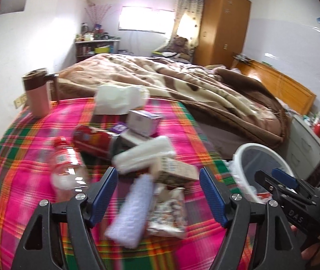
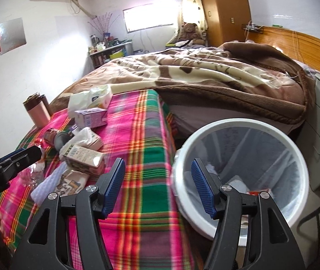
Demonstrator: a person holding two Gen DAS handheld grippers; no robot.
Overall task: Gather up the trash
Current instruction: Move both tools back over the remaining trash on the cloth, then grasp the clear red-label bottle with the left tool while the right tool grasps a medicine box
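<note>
Left gripper [image 1: 157, 193] jaws released, empty, over a pale lavender packet [image 1: 135, 211] and crumpled printed wrapper [image 1: 171, 211] on the plaid bed cover [image 1: 24, 180]. Right gripper [image 2: 157, 189] jaws released, empty, at the rim of the white lined bin [image 2: 241, 175] beside the bed. Farther: cartons, clear bottle [image 1: 67, 168], red can [image 1: 92, 141], tissue pack [image 1: 119, 101], pink mug [image 1: 38, 94], brown blanket [image 1: 193, 85].

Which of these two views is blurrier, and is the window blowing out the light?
Left wrist view: motion blur smears the pile of trash and the lilac packet; the window is blown out white. Right wrist view: sharper, though the plaid cover streaks a little; its window also glares. Both bend straight edges, fisheye style.
</note>
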